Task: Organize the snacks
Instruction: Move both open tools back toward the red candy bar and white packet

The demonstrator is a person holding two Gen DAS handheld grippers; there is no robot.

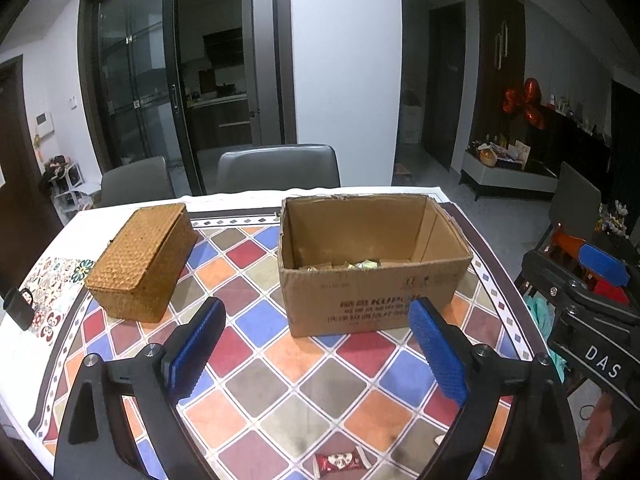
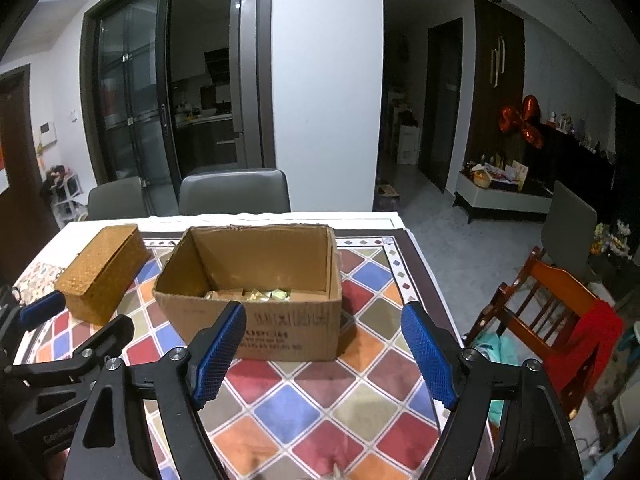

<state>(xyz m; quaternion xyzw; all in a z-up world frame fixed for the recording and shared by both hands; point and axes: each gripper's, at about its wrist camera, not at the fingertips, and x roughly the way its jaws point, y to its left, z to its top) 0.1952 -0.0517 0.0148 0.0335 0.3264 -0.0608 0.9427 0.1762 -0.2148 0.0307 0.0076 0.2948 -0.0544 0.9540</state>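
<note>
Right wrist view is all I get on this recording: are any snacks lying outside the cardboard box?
Observer: Yes. The left wrist view shows one red-wrapped snack lying on the tablecloth, nearer the camera than the cardboard box.
Operator: I only see one blue pad of the left tongs. Are they holding anything?
Observer: No. The left tongs stand open with nothing between them, above the red-wrapped snack and short of the box.
</note>
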